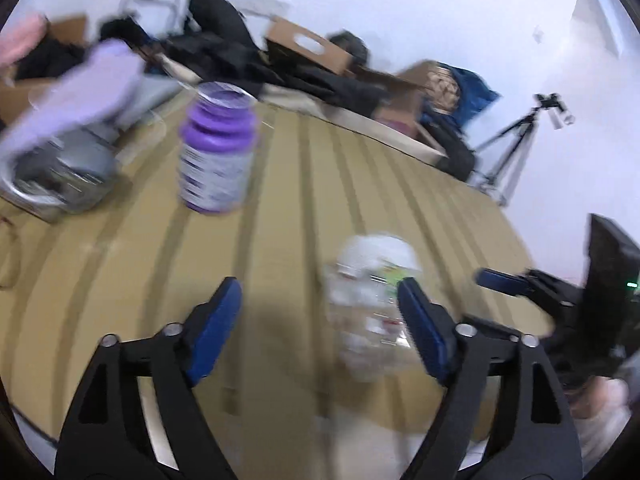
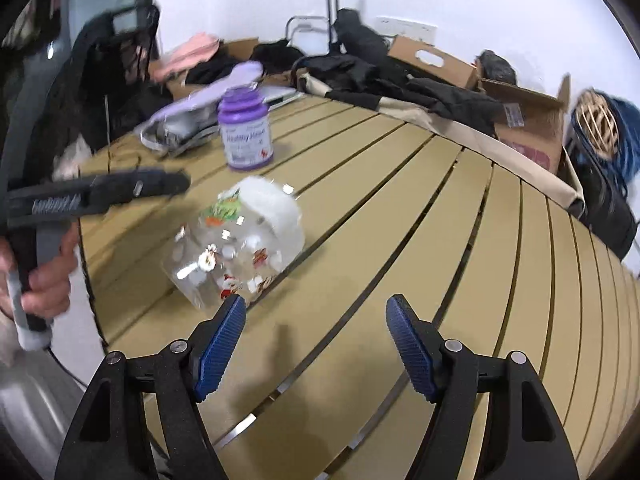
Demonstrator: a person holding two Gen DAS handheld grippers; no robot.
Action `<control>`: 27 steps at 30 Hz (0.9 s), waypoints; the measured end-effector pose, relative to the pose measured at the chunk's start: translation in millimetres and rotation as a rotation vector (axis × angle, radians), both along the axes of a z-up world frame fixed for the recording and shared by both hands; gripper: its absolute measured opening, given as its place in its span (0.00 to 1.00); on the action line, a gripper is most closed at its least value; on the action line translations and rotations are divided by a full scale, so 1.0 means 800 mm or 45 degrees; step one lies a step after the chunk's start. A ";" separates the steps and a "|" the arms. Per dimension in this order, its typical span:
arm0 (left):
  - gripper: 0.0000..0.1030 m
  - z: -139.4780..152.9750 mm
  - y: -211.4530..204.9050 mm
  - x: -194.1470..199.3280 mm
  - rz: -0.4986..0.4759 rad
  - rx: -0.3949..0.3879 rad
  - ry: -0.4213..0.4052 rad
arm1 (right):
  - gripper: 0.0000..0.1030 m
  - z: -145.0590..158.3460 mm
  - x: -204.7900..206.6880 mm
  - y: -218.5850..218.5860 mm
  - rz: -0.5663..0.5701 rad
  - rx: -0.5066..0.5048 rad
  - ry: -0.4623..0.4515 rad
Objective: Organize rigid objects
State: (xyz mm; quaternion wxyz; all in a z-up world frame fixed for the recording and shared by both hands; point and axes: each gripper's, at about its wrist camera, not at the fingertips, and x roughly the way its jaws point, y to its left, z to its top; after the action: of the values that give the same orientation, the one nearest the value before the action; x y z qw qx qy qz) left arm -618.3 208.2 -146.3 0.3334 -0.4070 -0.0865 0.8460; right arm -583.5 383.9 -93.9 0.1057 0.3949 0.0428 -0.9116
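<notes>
A clear plastic jar (image 2: 236, 246) with a white lid lies on its side on the tan slatted table (image 2: 400, 220). It also shows, blurred, in the left wrist view (image 1: 370, 300), just ahead of my left gripper's right finger. A purple bottle (image 1: 216, 148) with a white label stands upright farther back; it also shows in the right wrist view (image 2: 246, 134). My left gripper (image 1: 320, 300) is open and empty. My right gripper (image 2: 316, 312) is open and empty, with its left fingertip close to the jar. The left gripper also shows at the left of the right wrist view (image 2: 120, 188).
A grey and lilac case (image 1: 60, 152) lies at the table's far left. Dark clothes (image 2: 400, 76) and cardboard boxes (image 2: 528, 120) line the far edge. A tripod (image 1: 516, 148) stands by the wall. The table's near edge (image 2: 248, 424) is just below my right gripper.
</notes>
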 end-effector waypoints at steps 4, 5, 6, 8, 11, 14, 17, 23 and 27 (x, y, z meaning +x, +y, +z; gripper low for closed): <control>0.93 -0.015 0.066 -0.004 -0.178 -0.148 -0.069 | 0.75 0.006 0.006 0.027 -0.086 -0.090 -0.003; 0.85 -0.025 0.089 -0.009 -0.178 -0.295 -0.055 | 0.75 0.006 0.007 0.031 -0.103 -0.103 -0.003; 0.64 -0.031 0.097 -0.015 -0.163 -0.334 -0.078 | 0.75 0.005 0.006 0.037 -0.122 -0.115 -0.009; 0.61 -0.033 0.099 -0.023 -0.165 -0.267 -0.135 | 0.75 0.001 0.006 0.043 -0.136 -0.128 -0.026; 0.61 -0.020 0.095 -0.017 -0.133 -0.241 -0.011 | 0.75 0.001 0.001 0.050 -0.140 -0.151 -0.045; 0.61 -0.003 0.089 -0.008 -0.039 -0.307 0.232 | 0.75 0.019 -0.004 0.052 -0.100 -0.183 0.023; 0.61 0.014 0.088 0.010 -0.049 -0.310 0.456 | 0.83 0.036 -0.016 0.052 0.019 -0.367 0.068; 0.62 0.034 0.071 0.030 -0.207 0.010 0.589 | 0.86 0.033 -0.083 0.050 0.268 -0.878 -0.101; 0.63 0.037 0.072 0.033 -0.231 0.048 0.651 | 0.85 0.029 -0.110 0.042 0.379 -1.061 -0.162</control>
State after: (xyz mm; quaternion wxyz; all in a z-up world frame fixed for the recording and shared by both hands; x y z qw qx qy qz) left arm -592.2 266.1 -116.8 0.4265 -0.1802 0.0216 0.8861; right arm -671.2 417.8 -70.9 0.3883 0.3633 -0.2785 -0.7998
